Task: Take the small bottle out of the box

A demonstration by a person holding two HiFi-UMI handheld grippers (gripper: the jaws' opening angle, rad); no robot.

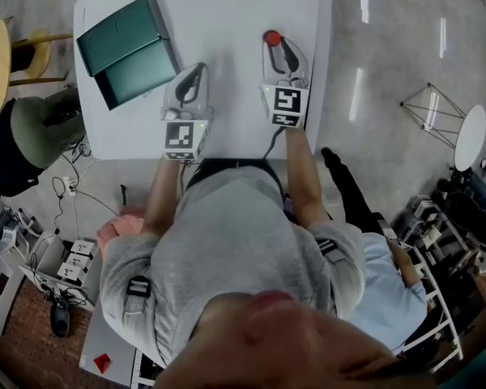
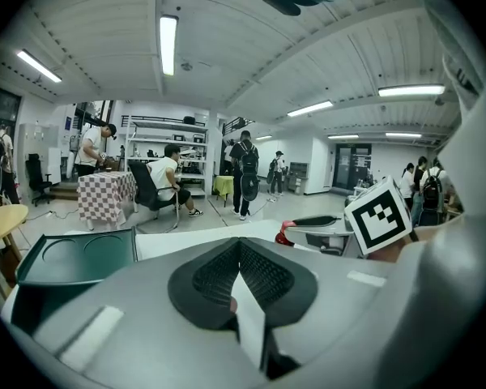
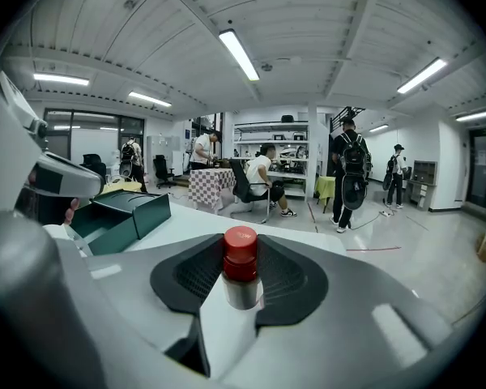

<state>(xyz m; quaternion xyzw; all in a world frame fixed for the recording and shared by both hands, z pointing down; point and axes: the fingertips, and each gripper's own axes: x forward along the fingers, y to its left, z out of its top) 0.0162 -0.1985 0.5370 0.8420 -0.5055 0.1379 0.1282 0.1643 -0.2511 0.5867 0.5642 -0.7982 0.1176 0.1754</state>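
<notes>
Holding the small bottle (image 3: 240, 272) in the right gripper (image 3: 241, 254): both pads clamp the pale body from either side, with the bottle upright and its red cap standing proud of the pads. In the head view that gripper sits right of centre in the upper half, with the bottle (image 1: 272, 37) at its tip, over the white table (image 1: 227, 10). Can't tell from any view whether the bottle's base touches the tabletop or hangs just above it.

Bottle is outside the box (image 1: 128, 51). The box is dark green and lies open at the upper left of the table, well apart from the bottle.

The left gripper (image 1: 198, 70) is left of centre in the head view, near the box's lower right corner. Its own view shows the pad tips together with nothing clamped between them. White tabletop shows through the gap lower down. That view also has the open box at lower left, two round recesses in one half, and the right gripper's marker cube (image 2: 378, 217) at right.

Both grippers point toward the top of the head view, roughly parallel and apart from each other. A person (image 1: 227, 250) in a grey top fills the lower half of that view.
</notes>
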